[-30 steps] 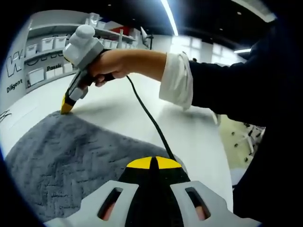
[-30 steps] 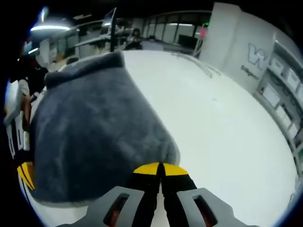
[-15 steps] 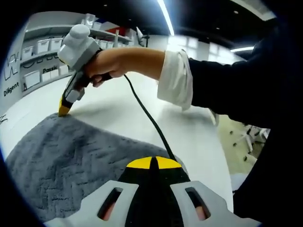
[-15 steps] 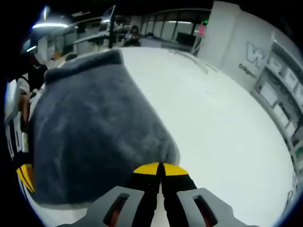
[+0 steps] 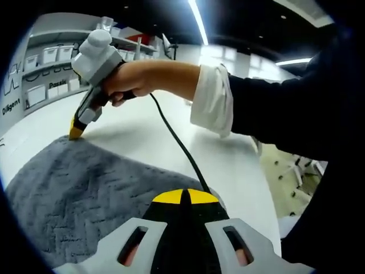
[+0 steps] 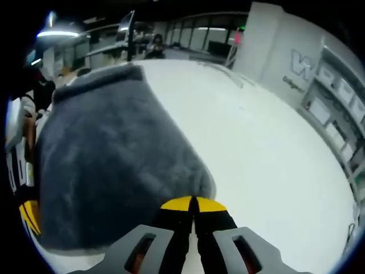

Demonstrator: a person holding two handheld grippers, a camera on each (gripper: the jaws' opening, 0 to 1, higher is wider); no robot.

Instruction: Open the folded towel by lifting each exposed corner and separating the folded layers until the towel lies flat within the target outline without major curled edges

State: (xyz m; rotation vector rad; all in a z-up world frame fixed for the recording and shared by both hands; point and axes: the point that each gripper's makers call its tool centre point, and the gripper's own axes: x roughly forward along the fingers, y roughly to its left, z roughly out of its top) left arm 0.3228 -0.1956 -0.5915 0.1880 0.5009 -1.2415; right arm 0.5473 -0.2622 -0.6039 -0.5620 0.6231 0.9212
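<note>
A grey towel (image 5: 97,188) with a zigzag weave lies spread on the white table (image 5: 228,154). My left gripper (image 5: 183,197) is shut at the towel's near corner, its yellow tips pinched on the edge. At the far corner, the right gripper (image 5: 75,133), held in a hand, presses its yellow tip into the towel's edge. In the right gripper view the towel (image 6: 108,154) stretches away up and left, and my right gripper (image 6: 193,204) is shut on its rounded corner. The left gripper (image 6: 27,216) shows at the left edge, at another corner.
A black cable (image 5: 177,142) runs from the right gripper across the table. The person's dark sleeve (image 5: 285,108) crosses above the table. Shelves with white bins (image 5: 51,54) stand behind. Bare white tabletop (image 6: 268,148) spreads to the right of the towel.
Both views have shifted only slightly. The grippers keep their hold at the towel's corners and the towel lies much as before.
</note>
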